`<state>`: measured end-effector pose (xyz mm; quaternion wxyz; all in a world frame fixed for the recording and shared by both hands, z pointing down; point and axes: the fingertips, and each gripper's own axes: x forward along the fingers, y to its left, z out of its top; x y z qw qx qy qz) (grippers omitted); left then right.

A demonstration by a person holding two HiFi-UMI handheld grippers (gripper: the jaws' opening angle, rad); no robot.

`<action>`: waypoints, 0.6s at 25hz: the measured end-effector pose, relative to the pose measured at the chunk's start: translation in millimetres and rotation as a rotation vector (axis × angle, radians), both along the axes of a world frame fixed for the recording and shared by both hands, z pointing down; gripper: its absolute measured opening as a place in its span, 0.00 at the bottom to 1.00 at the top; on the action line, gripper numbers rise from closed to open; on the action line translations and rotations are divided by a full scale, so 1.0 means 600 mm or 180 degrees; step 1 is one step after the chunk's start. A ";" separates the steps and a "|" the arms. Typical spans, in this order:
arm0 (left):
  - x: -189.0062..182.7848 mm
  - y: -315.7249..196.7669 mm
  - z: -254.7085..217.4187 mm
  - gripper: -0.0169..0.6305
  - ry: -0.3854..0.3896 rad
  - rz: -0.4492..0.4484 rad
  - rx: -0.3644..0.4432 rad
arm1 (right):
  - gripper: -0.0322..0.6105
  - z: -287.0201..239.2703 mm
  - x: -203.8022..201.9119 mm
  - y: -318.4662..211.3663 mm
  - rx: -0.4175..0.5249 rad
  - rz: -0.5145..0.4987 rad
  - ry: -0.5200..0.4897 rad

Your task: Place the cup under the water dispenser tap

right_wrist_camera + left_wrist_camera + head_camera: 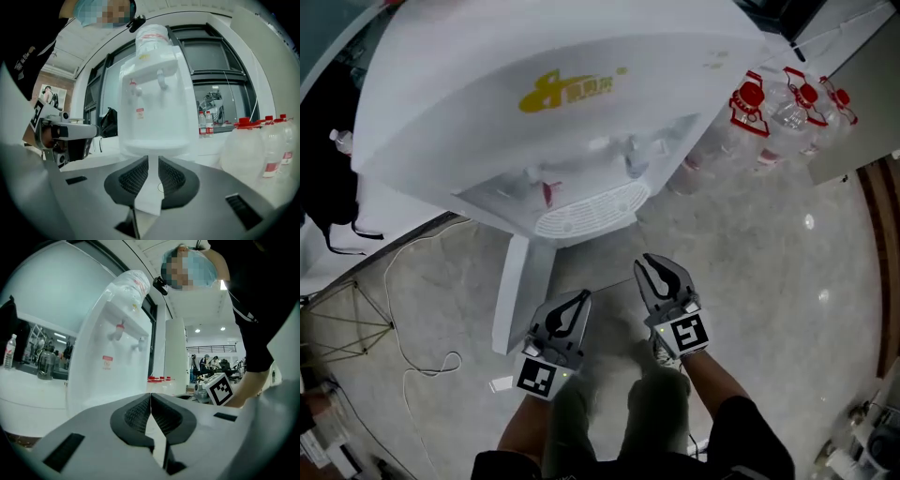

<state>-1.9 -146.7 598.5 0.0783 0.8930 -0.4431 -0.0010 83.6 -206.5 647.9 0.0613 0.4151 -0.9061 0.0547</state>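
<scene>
Both claws hang low over the polished floor [769, 253], just in front of the white water dispenser [534, 122], and point toward it side by side, apart from each other and not touching it. The left claw [583, 296] is clenched: in its own view its ribbed tips [150, 399] meet and nothing is between them. The right claw [652, 264] is clenched too, down to a thin slit [153, 161]. A pale strip shows in that slit, probably the dispenser's white stand seen beyond, though the view does not settle it.

The dispenser's taps sit above both claws: a red-handled tap [547, 192] to the left and a pale tap [633, 164] to the right, over the slotted drip grille [586, 214].

The cup cannot be made out in any view.

Clear water jugs with red caps [787, 108] stand on the floor to the dispenser's right. A white cable [412, 366] loops across the floor at the left.
</scene>
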 end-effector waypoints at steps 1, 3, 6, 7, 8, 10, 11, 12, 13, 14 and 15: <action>-0.001 -0.007 0.026 0.06 -0.0001 -0.0016 0.0021 | 0.12 0.029 -0.003 -0.008 0.0020 -0.0030 0.0000; -0.002 -0.019 0.075 0.06 -0.0033 -0.0030 0.0048 | 0.12 0.083 -0.007 -0.022 0.0051 -0.0065 -0.0014; -0.005 -0.032 0.138 0.06 -0.0092 -0.0022 0.0053 | 0.12 0.151 -0.013 -0.043 0.0071 -0.0084 -0.0039; -0.006 -0.035 0.155 0.06 -0.0106 -0.0015 0.0059 | 0.12 0.171 -0.015 -0.050 0.0082 -0.0091 -0.0044; -0.007 -0.038 0.170 0.06 -0.0127 -0.0008 0.0070 | 0.12 0.191 -0.017 -0.055 0.0095 -0.0100 -0.0043; -0.007 -0.043 0.196 0.06 -0.0177 -0.0010 0.0108 | 0.14 0.229 -0.018 -0.067 0.0103 -0.0125 -0.0018; -0.007 -0.044 0.207 0.06 -0.0193 -0.0017 0.0127 | 0.15 0.247 -0.018 -0.072 0.0083 -0.0137 -0.0004; -0.006 -0.045 0.215 0.06 -0.0195 -0.0026 0.0146 | 0.18 0.265 -0.018 -0.076 0.0040 -0.0143 0.0008; -0.005 -0.044 0.221 0.06 -0.0185 -0.0033 0.0166 | 0.21 0.282 -0.019 -0.080 -0.0017 -0.0142 0.0016; -0.004 -0.043 0.226 0.06 -0.0165 -0.0036 0.0182 | 0.23 0.297 -0.019 -0.084 -0.0067 -0.0137 0.0023; -0.003 -0.040 0.232 0.06 -0.0145 -0.0032 0.0184 | 0.25 0.310 -0.020 -0.089 -0.0102 -0.0131 0.0032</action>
